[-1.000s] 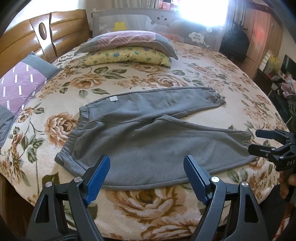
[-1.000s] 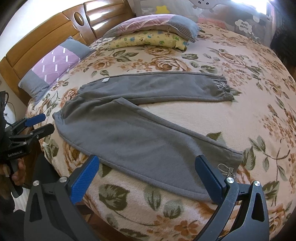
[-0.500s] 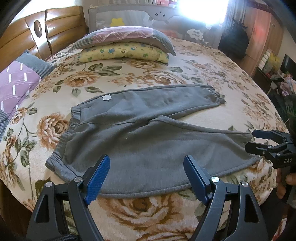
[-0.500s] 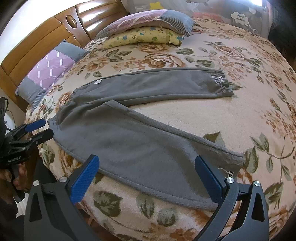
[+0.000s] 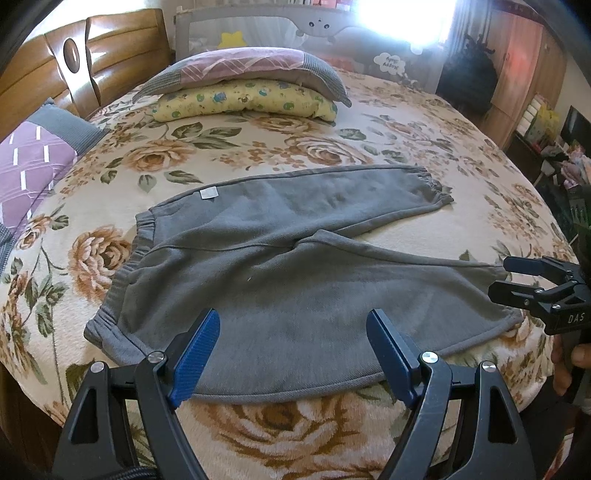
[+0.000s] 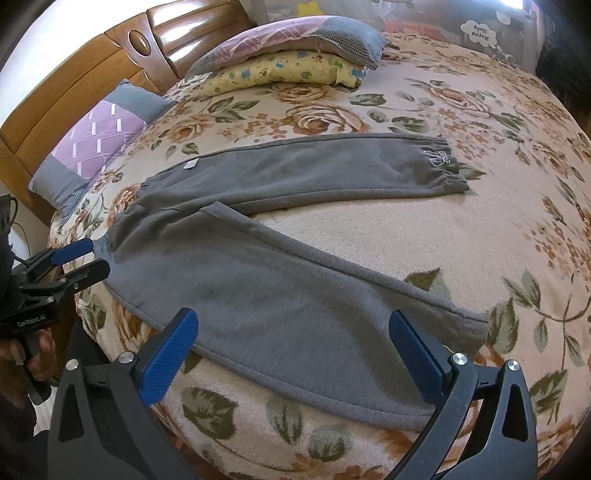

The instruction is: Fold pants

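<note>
Grey sweatpants (image 5: 295, 280) lie flat on the bed's floral blanket (image 5: 280, 147), unfolded — waistband toward the wooden headboard (image 5: 92, 62), legs splayed in a V toward the foot end. Far leg ends in an elastic cuff (image 6: 443, 162) with a small embroidered mark; near leg runs along the bed edge closest to you.

Your left gripper (image 5: 291, 354) hovers over the near edge of the seat area, blue fingers (image 5: 195, 362) spread wide, nothing between them. In the right wrist view it sits just beside the waistband corner, a hand (image 6: 33, 354) on its handle — contact with the fabric, cannot tell.

Your right gripper (image 6: 291, 354) hovers above the near leg close to its hem, fingers (image 6: 417, 354) spread wide as well, empty. In the left wrist view its tips sit at the hem corner of that leg, jaws parted.

Background: a pink-grey pillow (image 5: 251, 70) stacked on a yellow patterned pillow (image 5: 243, 99) near the headboard, a purple-grey cushion (image 6: 99, 136) on the headboard side, a grey bed rail (image 5: 295, 29) behind the pillows.
</note>
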